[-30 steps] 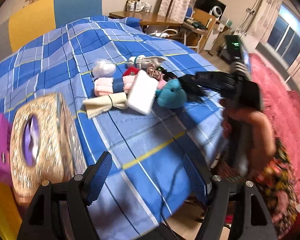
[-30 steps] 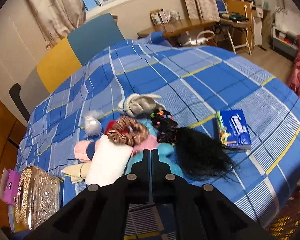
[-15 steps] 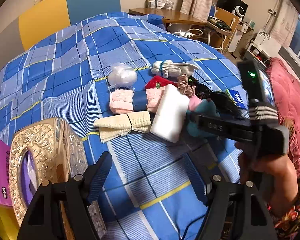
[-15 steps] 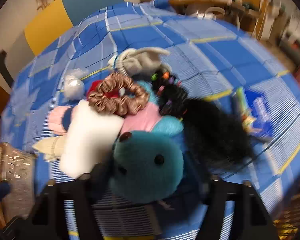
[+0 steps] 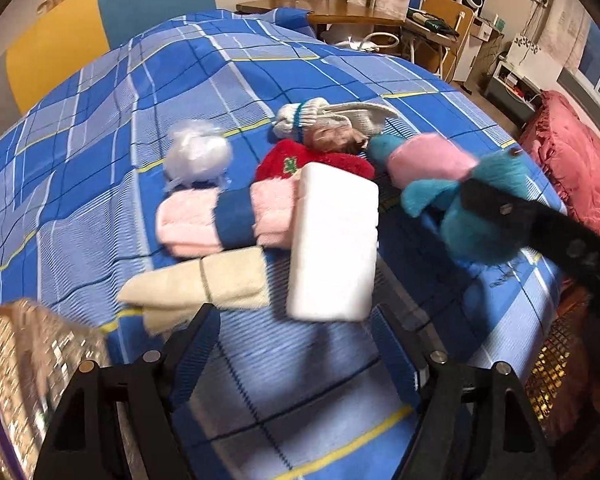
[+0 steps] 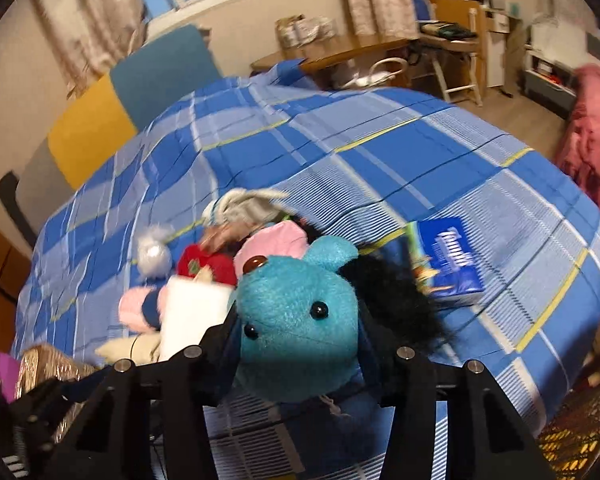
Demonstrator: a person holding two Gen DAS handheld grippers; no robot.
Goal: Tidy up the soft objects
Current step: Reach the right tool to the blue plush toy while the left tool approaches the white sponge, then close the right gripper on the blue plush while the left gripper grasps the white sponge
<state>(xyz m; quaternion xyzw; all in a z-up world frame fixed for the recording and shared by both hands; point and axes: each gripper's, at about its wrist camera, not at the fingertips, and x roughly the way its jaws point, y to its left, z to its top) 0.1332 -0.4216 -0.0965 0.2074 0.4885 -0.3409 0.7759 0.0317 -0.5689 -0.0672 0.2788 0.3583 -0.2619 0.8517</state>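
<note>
Plush toy (image 6: 296,320): teal fur, black bead eyes, pink cap at 12 o'clock, clamped in your right gripper (image 6: 296,356); your left gripper (image 5: 296,352) hangs spread, holding nothing.

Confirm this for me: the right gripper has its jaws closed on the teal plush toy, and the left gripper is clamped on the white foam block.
Half right. The right gripper does hold the teal plush toy, but the left gripper grips nothing. The left wrist view shows its jaws open and empty, with the white foam block lying on the bed just ahead of them.
</note>
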